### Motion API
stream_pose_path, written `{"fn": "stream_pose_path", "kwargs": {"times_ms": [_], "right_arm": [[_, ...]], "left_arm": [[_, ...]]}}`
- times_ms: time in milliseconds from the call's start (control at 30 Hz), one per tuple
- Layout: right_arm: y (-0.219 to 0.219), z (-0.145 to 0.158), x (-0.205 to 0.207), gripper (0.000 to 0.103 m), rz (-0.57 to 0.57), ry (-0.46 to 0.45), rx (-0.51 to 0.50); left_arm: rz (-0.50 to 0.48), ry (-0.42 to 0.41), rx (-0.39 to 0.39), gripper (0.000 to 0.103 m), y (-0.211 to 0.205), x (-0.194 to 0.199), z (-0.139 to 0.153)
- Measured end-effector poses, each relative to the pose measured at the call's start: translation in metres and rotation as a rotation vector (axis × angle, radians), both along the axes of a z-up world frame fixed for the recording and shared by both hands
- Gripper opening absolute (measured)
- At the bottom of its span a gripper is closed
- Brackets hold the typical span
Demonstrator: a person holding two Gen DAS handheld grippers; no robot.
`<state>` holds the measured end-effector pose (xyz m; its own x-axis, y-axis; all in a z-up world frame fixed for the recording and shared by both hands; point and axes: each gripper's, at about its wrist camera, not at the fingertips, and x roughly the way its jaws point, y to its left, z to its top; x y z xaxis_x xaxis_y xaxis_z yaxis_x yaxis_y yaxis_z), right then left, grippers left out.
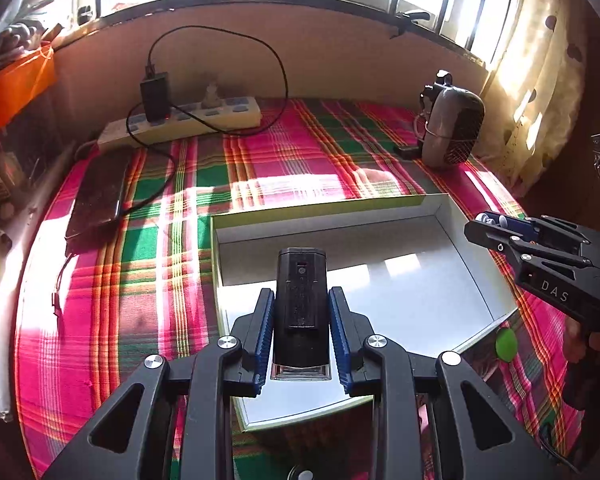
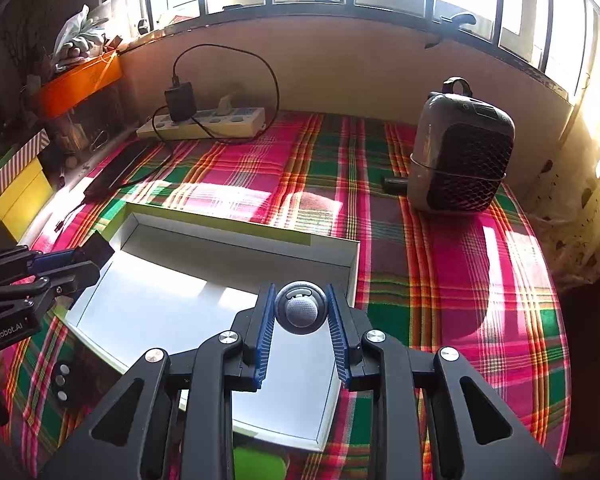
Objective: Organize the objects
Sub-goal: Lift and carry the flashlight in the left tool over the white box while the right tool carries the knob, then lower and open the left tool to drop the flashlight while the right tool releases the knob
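A shallow white box point(image 1: 420, 292) with green sides lies open on the plaid cloth; it also shows in the right wrist view point(image 2: 172, 300). My left gripper point(image 1: 302, 302) is shut on a black rectangular device point(image 1: 301, 292) and holds it over the box's left part. My right gripper point(image 2: 301, 300) is shut on a round grey object with a dark rim point(image 2: 301, 308) and holds it over the box's right part. The right gripper also shows in the left wrist view point(image 1: 488, 222), and the left gripper in the right wrist view point(image 2: 96, 252).
A grey fan heater point(image 2: 460, 160) stands at the back right. A white power strip point(image 2: 204, 124) with a black charger and cable lies at the back left, with a dark flat device point(image 1: 96, 200) near it. A green ball point(image 1: 506, 344) lies beside the box. Orange and yellow boxes stand left.
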<state>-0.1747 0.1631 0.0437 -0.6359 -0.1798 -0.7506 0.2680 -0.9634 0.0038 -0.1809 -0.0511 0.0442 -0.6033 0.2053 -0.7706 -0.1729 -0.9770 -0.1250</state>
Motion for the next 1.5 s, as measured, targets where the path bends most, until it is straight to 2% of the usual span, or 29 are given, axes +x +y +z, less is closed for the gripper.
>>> {"fn": "stream_pose_path", "kwargs": {"times_ms": [167,400,733,1200,1367,1500], "right_arm": [[-0.007,-0.018,-0.024,0.027,0.001,-0.045,0.01],[-0.016,-0.029,-0.041,0.027,0.013,-0.063,0.034],[-0.02,-0.042,-0.053,0.027,0.015,-0.091,0.06],[-0.023,-0.045,-0.055,0.028,0.017,-0.101,0.094],[-0.025,-0.045,-0.055,0.03,0.012,-0.1,0.097],[-0.026,-0.044,-0.053,0.039,0.008,-0.092,0.096]], "left_arm": [[0.002,-0.029,0.004,0.025,0.005,-0.022,-0.011],[0.003,-0.053,0.002,0.025,0.008,-0.043,-0.024],[0.001,-0.065,-0.019,0.025,0.01,-0.052,-0.032],[0.006,-0.069,-0.071,0.025,0.013,-0.054,-0.033],[0.006,-0.072,-0.075,0.025,0.013,-0.054,-0.033],[0.008,-0.071,-0.069,0.025,0.013,-0.054,-0.032]]}}
